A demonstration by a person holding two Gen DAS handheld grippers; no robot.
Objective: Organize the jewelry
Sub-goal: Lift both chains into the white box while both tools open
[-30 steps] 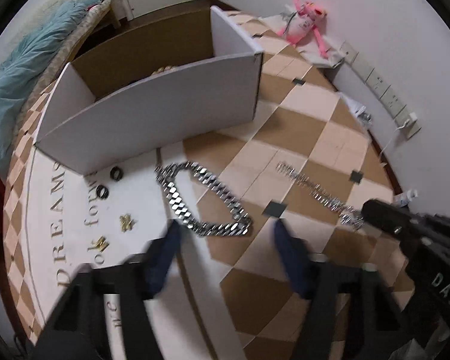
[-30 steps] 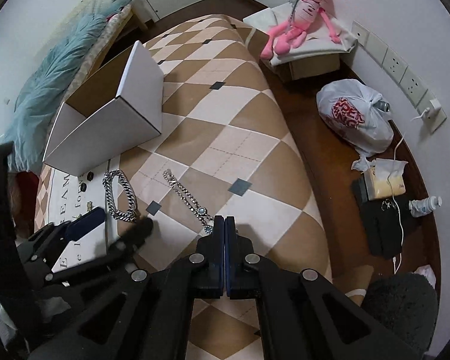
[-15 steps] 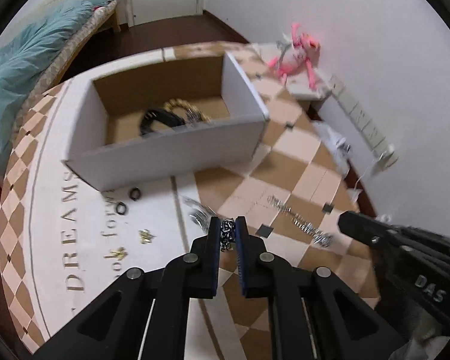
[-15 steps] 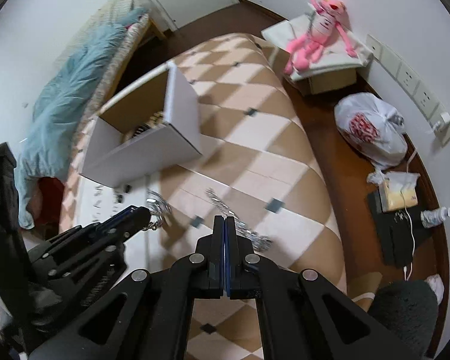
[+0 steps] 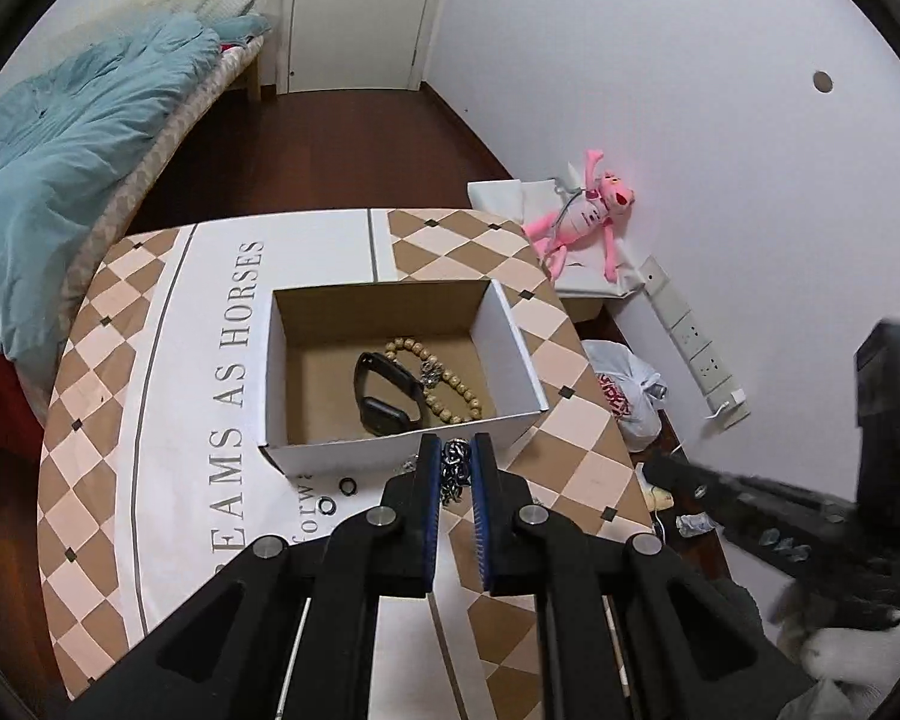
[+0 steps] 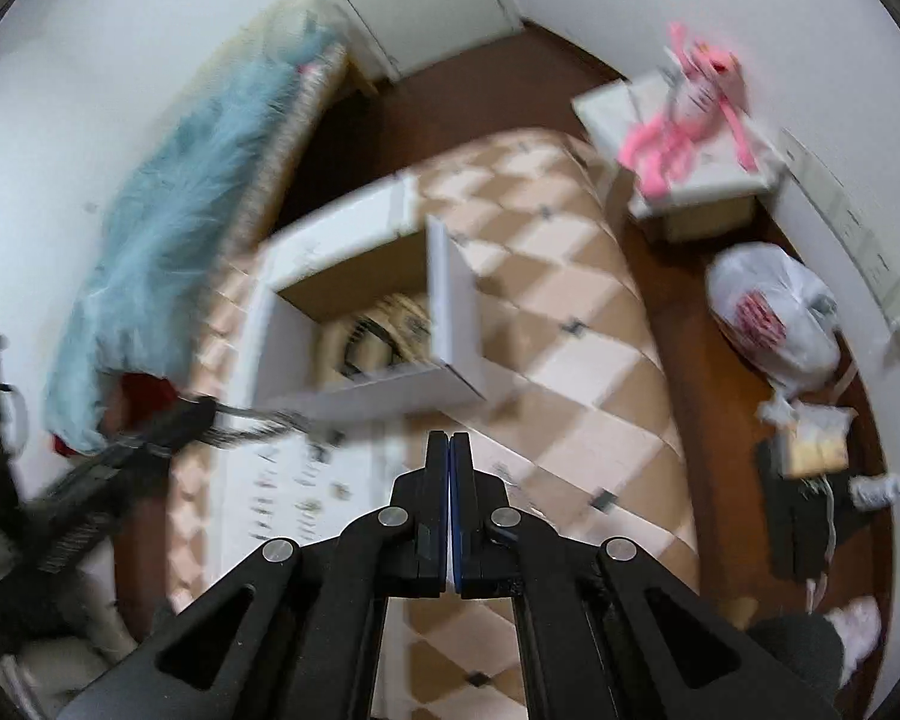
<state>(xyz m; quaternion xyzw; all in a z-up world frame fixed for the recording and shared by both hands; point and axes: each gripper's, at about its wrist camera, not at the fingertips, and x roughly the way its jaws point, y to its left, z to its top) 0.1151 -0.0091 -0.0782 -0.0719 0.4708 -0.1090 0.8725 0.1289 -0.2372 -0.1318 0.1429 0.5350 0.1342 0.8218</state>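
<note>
Just short of the box, the left gripper pinches the silver chain between its fingers — watch and beads already inside. Rings wait on the bench; the right gripper is pressed together, empty.

Our left gripper meets the box's near wall just ahead; above the rim the box stands open. Inside, a watch and beads fill the right of the floor, while the left lies bare. Two rings dot the tablecloth before the wall; the right checkered side is open.
</note>
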